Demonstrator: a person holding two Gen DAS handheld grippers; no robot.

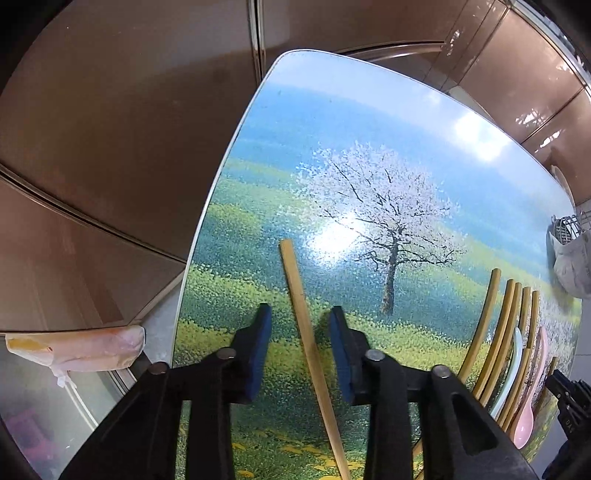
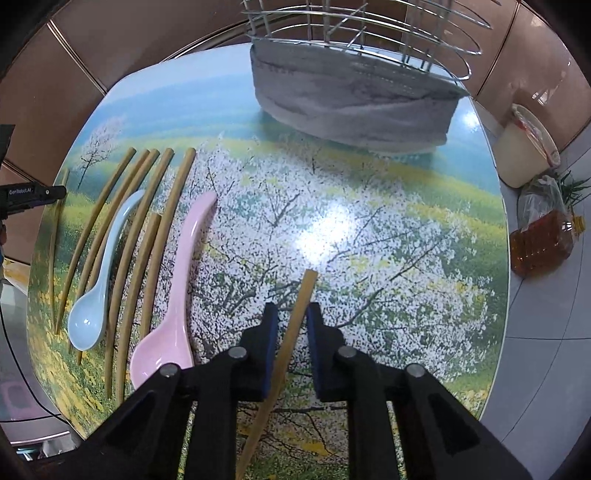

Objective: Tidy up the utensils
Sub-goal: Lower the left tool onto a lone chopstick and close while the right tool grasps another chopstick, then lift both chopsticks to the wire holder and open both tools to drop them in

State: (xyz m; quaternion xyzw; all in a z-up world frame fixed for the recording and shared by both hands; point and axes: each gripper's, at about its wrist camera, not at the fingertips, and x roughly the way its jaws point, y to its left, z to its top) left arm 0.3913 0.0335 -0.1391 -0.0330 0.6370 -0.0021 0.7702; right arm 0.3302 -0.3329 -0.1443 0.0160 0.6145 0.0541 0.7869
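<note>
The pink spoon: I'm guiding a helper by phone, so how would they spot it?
On the landscape-print table, find the row of bamboo chopsticks left of the wire rack. The pink spoon lies at the row's right edge, larger than the pale blue spoon.

Ahead of the right claw (image 2: pixel 291 314) the worktop (image 2: pixel 369 229) lies bare up to the towel-wrapped wire rack (image 2: pixel 351 99). To its left, a row of chopsticks (image 2: pixel 162 206) and two spoons (image 2: pixel 173 295) blocks passage.
</note>
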